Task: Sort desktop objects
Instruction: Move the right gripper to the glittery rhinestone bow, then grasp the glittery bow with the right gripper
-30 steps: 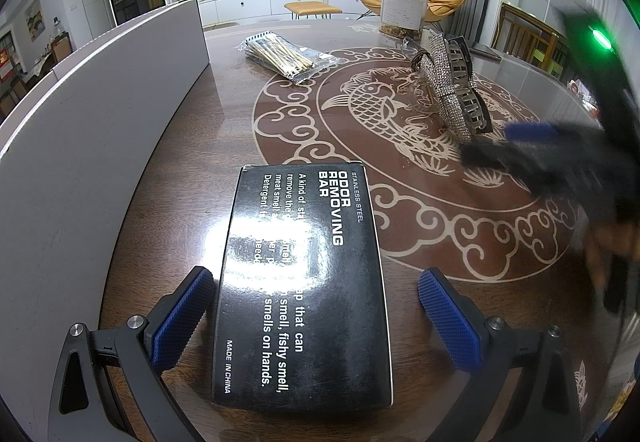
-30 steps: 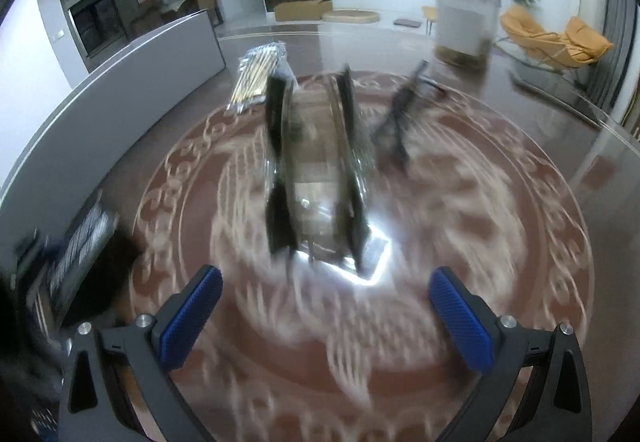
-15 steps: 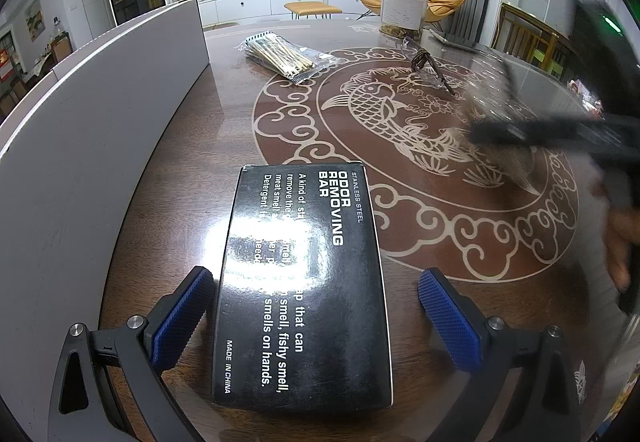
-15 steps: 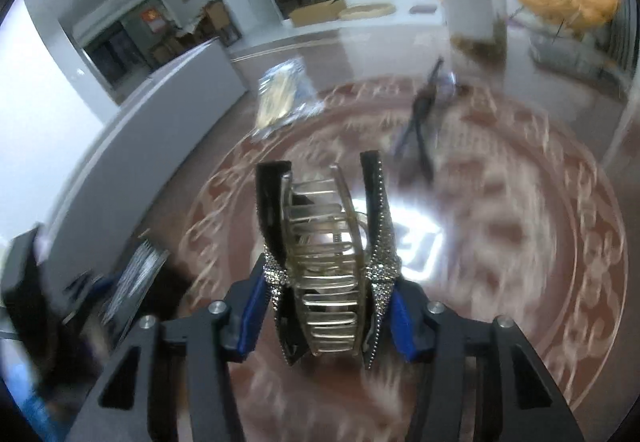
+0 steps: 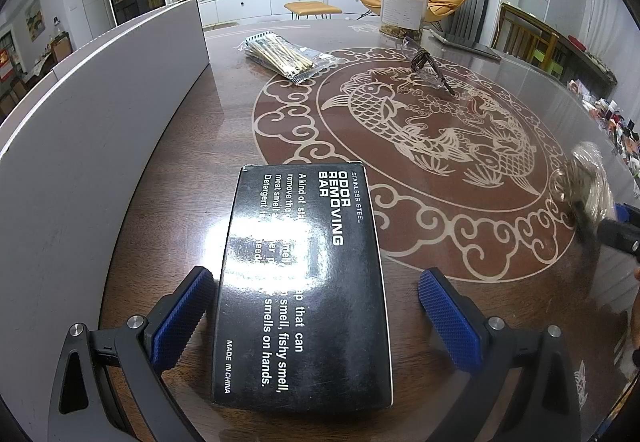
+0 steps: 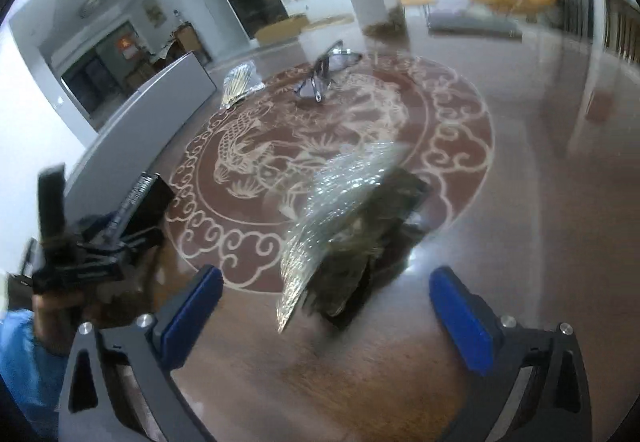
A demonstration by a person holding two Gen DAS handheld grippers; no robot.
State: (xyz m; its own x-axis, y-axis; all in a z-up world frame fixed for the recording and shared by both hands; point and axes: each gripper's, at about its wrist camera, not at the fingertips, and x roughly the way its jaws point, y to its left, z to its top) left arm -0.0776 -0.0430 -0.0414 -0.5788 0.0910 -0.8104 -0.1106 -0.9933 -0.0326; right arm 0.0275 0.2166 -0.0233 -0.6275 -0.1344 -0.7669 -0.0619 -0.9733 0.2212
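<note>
A black box point(image 5: 304, 282) labelled "odor removing bar" lies flat on the brown table point(image 5: 500, 262). My left gripper point(image 5: 316, 276) stands open around its near half, the blue pads clear of its sides. A rhinestone hair claw point(image 6: 344, 218), blurred, lies tilted on the table between the wide fingers of my right gripper point(image 6: 326, 278). Those jaws are opening and the pads do not touch the claw. The left wrist view shows the same claw point(image 5: 588, 182) at the far right edge. The box point(image 6: 148, 194) also appears in the right wrist view, at the left.
A bag of wooden sticks point(image 5: 288, 56) and a dark hair clip point(image 5: 430, 68) lie at the back of the table. Behind them stands a clear jar point(image 5: 404, 8). A grey panel point(image 5: 100, 114) runs along the left side. Small clutter point(image 5: 616, 122) sits past the right edge.
Half a second ago my right gripper was shut on the hair claw. It carried the claw toward the table's right side, and now its jaws are wide with the claw loose. My left gripper stayed still.
</note>
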